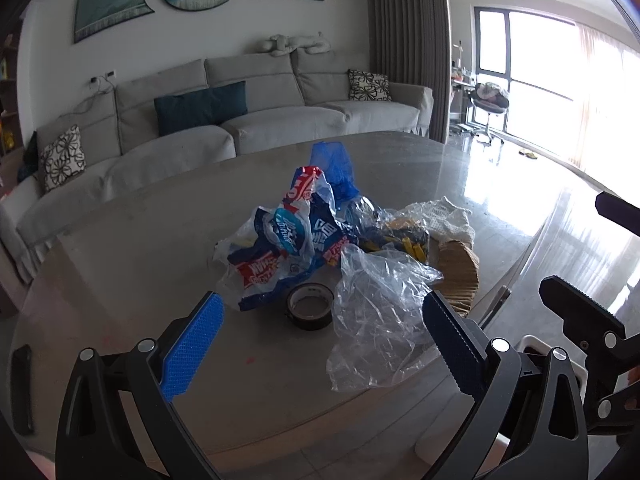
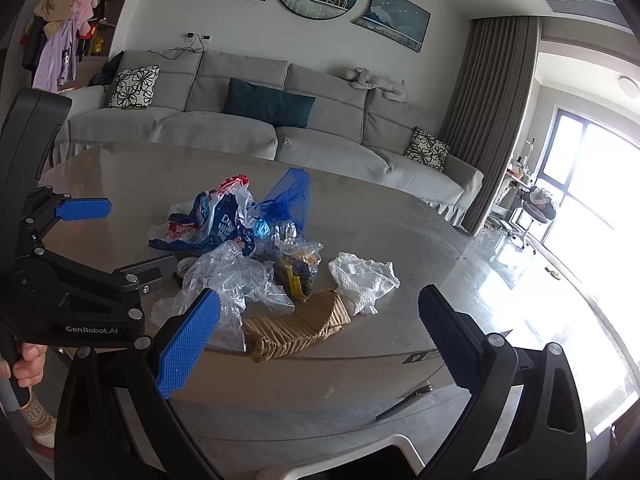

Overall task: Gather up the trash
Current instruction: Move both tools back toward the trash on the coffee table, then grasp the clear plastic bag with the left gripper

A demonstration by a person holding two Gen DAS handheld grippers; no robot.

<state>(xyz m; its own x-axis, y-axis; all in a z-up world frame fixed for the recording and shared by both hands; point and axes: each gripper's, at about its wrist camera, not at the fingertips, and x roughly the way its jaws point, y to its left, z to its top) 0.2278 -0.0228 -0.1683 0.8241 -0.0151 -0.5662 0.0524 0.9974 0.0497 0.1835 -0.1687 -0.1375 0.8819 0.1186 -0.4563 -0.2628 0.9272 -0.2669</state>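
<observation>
Left wrist view: left gripper (image 1: 320,344) hung with jaws spread wide and empty, above the near edge of the round grey bench (image 1: 140,248). Just ahead, between the blue pads, lay a roll of dark tape (image 1: 310,305) and a crumpled clear plastic bag (image 1: 376,316), the bag close against the right pad. Farther on, a heap of trash: a printed red-white-blue bag (image 1: 280,240), a blue bag (image 1: 336,164) behind it, a yellow-and-dark wrapper (image 1: 408,242), a white cloth (image 1: 448,216) and brown corrugated paper (image 1: 460,272) to the right.

Right wrist view: right gripper (image 2: 320,340) likewise wide open, holding nothing. Brown corrugated paper lay nearest, between the pads near the bench edge, untouched. Clear bag just beside the left pad; white cloth beyond the paper. Left gripper visible at the left edge, a hand (image 2: 28,364) on its handle.
</observation>
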